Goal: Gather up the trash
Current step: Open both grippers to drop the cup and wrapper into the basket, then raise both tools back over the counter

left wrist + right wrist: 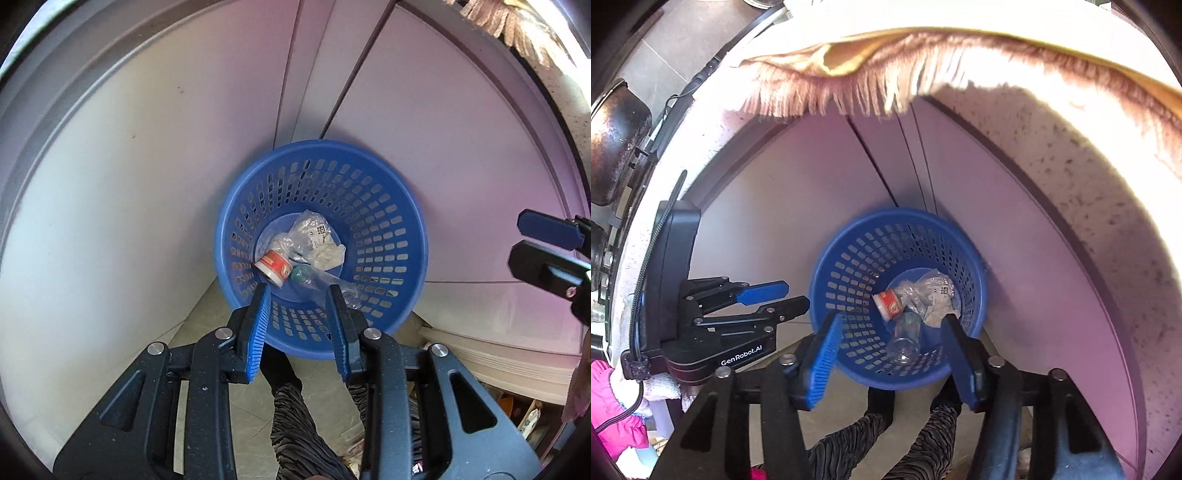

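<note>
Two grippers are seen above a blue basket (391, 236) at frame centre. Both the left gripper (300, 291) and right gripper (892, 325) are spread wide, nothing held. A red-labelled cup (272, 266), clear bottle (905, 338) and crumpled plastic (314, 240) are gathered inside.

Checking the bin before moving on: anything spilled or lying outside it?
Nothing stands out. The blue basket stands upright on the floor; the cup, clear bottle and crumpled plastic all lie inside it.
</note>
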The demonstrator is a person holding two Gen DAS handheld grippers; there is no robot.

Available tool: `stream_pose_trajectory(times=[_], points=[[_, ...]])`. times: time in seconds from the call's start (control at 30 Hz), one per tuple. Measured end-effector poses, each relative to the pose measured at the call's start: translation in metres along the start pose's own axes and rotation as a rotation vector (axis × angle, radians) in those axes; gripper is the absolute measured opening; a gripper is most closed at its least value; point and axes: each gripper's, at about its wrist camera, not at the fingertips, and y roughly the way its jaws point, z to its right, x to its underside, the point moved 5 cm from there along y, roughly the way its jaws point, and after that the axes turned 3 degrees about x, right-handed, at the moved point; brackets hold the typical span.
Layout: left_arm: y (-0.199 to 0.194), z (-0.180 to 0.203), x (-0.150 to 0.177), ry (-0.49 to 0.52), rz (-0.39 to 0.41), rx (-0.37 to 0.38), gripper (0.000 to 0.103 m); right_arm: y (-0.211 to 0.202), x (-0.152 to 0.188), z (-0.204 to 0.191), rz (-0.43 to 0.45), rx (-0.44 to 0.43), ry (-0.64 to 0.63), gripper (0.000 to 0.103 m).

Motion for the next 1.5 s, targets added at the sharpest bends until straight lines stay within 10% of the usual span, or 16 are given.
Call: stream_pose_trajectory(times=[0.8, 1.5], points=[[-0.125, 0.027, -0.043, 0.021, 0.279, 0.055, 0.031, -0.121, -0.046, 0.014, 0.208, -0.142, -0.017, 0.084], [-0.194, 0.063, -0.188, 0.048, 0.466, 0.08, 0.042, -0.196, -0.155, 0.107, 0.411, -0.107, 0.034, 0.09]])
